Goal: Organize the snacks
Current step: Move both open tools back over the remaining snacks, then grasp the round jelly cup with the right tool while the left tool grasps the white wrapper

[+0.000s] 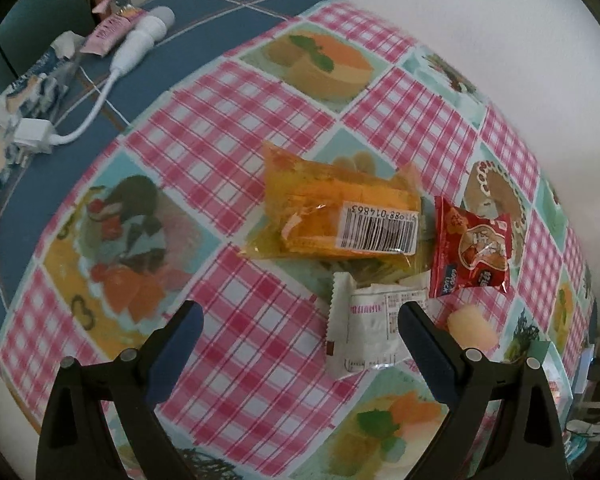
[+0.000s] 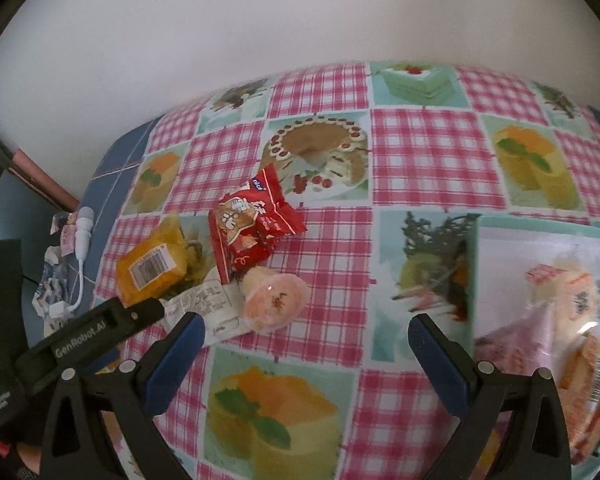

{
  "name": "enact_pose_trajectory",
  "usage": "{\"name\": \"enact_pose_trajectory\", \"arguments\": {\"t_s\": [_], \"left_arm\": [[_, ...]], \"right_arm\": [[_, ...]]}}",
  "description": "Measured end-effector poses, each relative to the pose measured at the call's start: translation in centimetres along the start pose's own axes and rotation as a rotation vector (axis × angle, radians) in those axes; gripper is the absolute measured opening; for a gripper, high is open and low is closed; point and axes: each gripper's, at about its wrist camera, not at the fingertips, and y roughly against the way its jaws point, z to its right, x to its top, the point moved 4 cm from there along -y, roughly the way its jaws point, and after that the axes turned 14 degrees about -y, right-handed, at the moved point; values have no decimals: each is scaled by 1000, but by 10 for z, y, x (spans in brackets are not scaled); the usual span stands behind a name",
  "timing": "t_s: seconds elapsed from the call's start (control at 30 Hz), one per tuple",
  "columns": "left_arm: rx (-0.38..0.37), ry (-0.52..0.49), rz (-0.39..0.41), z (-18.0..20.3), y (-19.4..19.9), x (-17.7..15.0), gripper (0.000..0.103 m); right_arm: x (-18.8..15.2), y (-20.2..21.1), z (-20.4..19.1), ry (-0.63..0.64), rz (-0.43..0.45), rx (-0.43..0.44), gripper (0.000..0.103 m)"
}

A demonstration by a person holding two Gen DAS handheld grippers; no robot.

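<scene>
Tablecloth [image 2: 428, 160]: checked, printed with cakes; all snacks lie on it.
Bin [image 2: 548, 280]: clear, at the right edge of the tablecloth, already holding packets.
Orange packet [image 1: 340, 216]: left of the red packet, long axis crosswise to the left gripper.
Red packet [image 2: 252, 228]: the landmark, mid-pile.
White sachet [image 1: 364, 332]: nearer than the red packet, just ahead of the left gripper [image 1: 300, 336], whose jaws are apart and empty.
Jelly cup [image 2: 274, 300]: tipped over, just in front of the red packet.
Right gripper [image 2: 306, 340]: jaws apart, empty; the jelly cup is likely nearest it.

A pink-checked, cake-printed tablecloth [image 2: 420, 152] covers a blue table [image 1: 220, 4] standing against a plain white wall [image 2: 260, 20].
</scene>
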Motion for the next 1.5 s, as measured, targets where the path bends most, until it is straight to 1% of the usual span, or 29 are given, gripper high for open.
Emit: {"name": "enact_pose_trajectory", "arguments": {"t_s": [0.23,0.3,0.37,0.5,0.57,0.7,0.77,0.83,0.9,0.93,0.97,1.0,1.1,1.13,1.17,1.3,1.5], "left_arm": [[-5,25,0,-7,-2,11,98],[-4,20,-4,-8,-4,12,98],[-9,21,-11,-6,-6,14,98],[-17,31,-22,-2,-15,22,98],[-18,37,-28,-2,-19,24,98],[-24,36,-32,-3,-25,26,98],[-23,32,-29,-1,-27,25,98],[-21,24,-26,1,-26,25,98],[-22,16,-27,4,-26,26,98],[-24,13,-29,6,-26,26,98],[-25,12,-31,8,-26,27,98],[-25,11,-33,9,-26,27,98],[-25,9,-35,12,-25,26,98],[-26,8,-34,12,-25,25,98],[-26,5,-33,12,-26,25,98],[-29,-11,-33,19,-22,25,98],[-19,-45,-41,42,-28,29,98]], "right_arm": [[7,-24,0,5,-6,21,103],[8,-31,0,-3,-13,24,101],[8,-37,-1,2,-19,35,97],[5,-42,-4,13,-18,43,95],[4,-44,-8,26,-19,57,89],[1,-45,-14,50,-14,76,84],[-1,-46,-17,61,-15,83,80],[-2,-48,-17,63,-19,80,78],[-2,-47,-17,65,-11,78,74],[-2,-47,-16,64,-11,80,71],[-2,-47,-16,62,-13,84,66],[-2,-47,-16,63,-15,87,63],[-2,-47,-16,65,-17,92,60],[-2,-47,-16,66,-17,91,54],[-2,-47,-16,64,-21,94,50],[-2,-46,-14,67,-23,90,50],[6,-41,0,40,-9,42,50]]}}
